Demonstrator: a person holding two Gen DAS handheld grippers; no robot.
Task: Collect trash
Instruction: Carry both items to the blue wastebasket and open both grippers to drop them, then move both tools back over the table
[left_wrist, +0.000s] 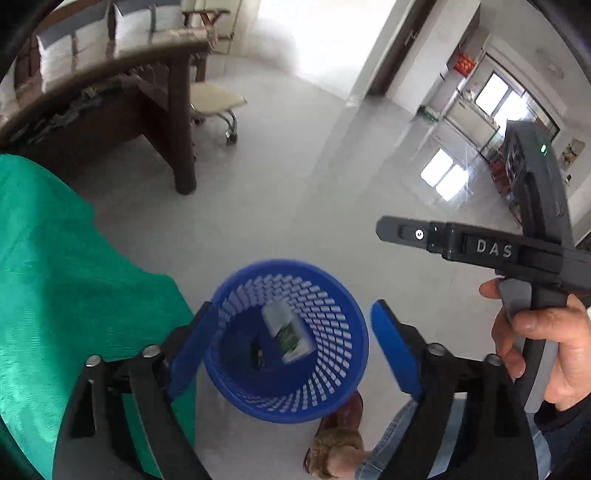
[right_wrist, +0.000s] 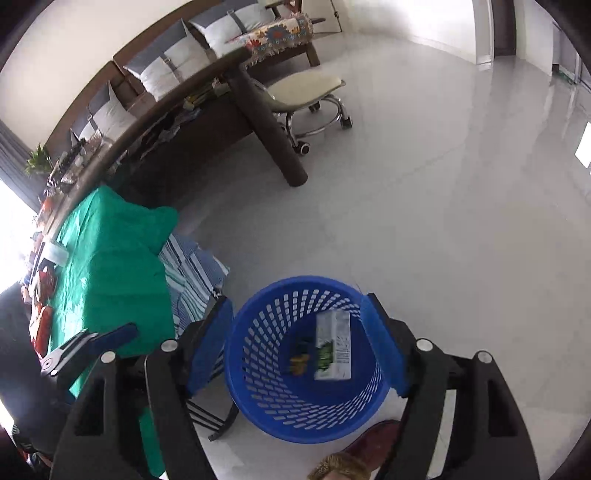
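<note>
Trash: white-and-green drink carton (right_wrist: 333, 345) lies inside the round blue plastic mesh basket (right_wrist: 258, 406), leaning on its far-right wall; small dark wrapper scrap (right_wrist: 300, 360) on the bottom beside it.
Basket: stands on pale grey glossy floor (right_wrist: 424, 221), just beside the table draped in green cloth (right_wrist: 110, 266).
Left gripper (left_wrist: 291, 350): blue pads spread wide, nothing between them, poised over the basket mouth.
Right gripper (right_wrist: 295, 347): jaws also wide, empty, above the same basket.
Person: hand (left_wrist: 546, 339) on the right gripper's grey handle; brown fur-trimmed shoe (left_wrist: 340, 435) touching the basket's near side.
</note>
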